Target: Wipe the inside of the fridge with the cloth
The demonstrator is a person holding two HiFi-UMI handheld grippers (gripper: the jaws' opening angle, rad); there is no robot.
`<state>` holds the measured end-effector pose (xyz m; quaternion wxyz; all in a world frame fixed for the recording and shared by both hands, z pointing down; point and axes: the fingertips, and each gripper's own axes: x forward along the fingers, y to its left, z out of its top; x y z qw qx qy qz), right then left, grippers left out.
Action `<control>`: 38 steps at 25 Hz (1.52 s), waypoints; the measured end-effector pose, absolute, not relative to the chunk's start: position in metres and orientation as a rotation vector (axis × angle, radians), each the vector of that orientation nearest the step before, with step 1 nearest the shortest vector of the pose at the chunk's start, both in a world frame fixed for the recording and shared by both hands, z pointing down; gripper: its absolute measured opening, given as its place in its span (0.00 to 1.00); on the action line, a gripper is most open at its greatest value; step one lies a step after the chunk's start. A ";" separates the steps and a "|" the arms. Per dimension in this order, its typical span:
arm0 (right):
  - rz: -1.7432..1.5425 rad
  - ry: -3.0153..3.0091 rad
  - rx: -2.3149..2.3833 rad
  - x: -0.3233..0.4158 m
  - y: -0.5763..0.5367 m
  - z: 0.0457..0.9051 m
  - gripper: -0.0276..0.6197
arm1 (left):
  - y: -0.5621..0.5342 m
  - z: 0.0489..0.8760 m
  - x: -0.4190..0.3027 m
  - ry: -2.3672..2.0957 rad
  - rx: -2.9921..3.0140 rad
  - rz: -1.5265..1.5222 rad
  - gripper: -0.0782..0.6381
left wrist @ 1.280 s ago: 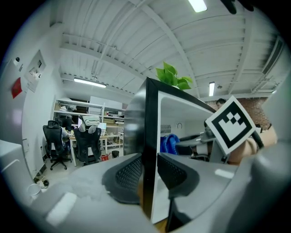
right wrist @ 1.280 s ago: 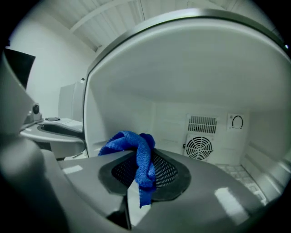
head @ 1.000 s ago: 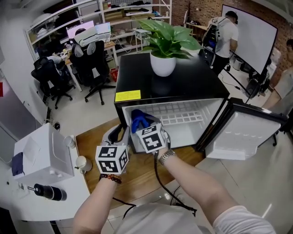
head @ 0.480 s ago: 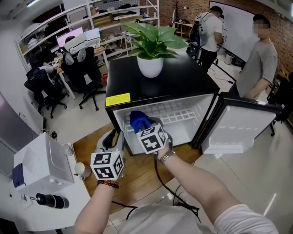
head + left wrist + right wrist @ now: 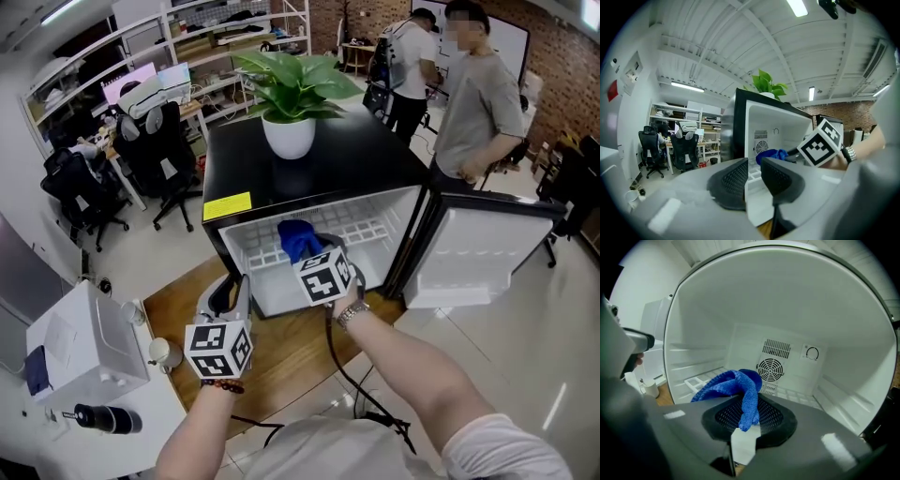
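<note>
The small black fridge [image 5: 309, 169] stands open, its white inside [image 5: 825, 324] facing me. My right gripper [image 5: 305, 251] reaches into the opening and is shut on the blue cloth [image 5: 298, 239]. In the right gripper view the cloth [image 5: 736, 385] bunches out of the jaws and droops over the pads, short of the back wall's round fan grille [image 5: 771, 369]. My left gripper [image 5: 753, 171] hovers outside, by the fridge's front left corner. Its jaws have just been closing; a narrow gap stays between them with nothing in it. The left gripper view shows the cloth [image 5: 771, 154] beyond.
A potted plant [image 5: 291, 103] sits on the fridge top. The fridge door [image 5: 473, 258] hangs open to the right. Two people [image 5: 478, 103] stand behind the fridge. A white box-shaped appliance [image 5: 80, 342] and a cup [image 5: 164, 353] are at the left, office chairs [image 5: 155, 141] beyond.
My right gripper has carried the cloth rightward along the fridge's inside, away from its left wall. The left gripper has stayed by the front corner. A person has come into view behind the fridge.
</note>
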<state>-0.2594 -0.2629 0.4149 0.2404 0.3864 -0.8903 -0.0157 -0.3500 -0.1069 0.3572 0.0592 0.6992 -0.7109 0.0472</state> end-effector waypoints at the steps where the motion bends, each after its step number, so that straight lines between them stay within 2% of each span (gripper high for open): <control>1: -0.044 -2.426 1.071 -0.254 -0.266 0.415 0.15 | -0.107 0.357 -0.347 -2.146 2.126 0.141 0.24; 23: -0.023 -2.269 1.268 -0.140 -0.324 0.416 0.15 | -0.167 0.348 -0.257 -1.993 2.298 0.151 0.24; 32: -0.002 -2.328 1.270 -0.125 -0.327 0.408 0.15 | -0.196 0.355 -0.227 -1.898 2.330 0.160 0.24; 38: -0.007 -2.493 1.170 -0.126 -0.299 0.375 0.15 | -0.214 0.356 -0.211 -1.738 2.377 0.095 0.34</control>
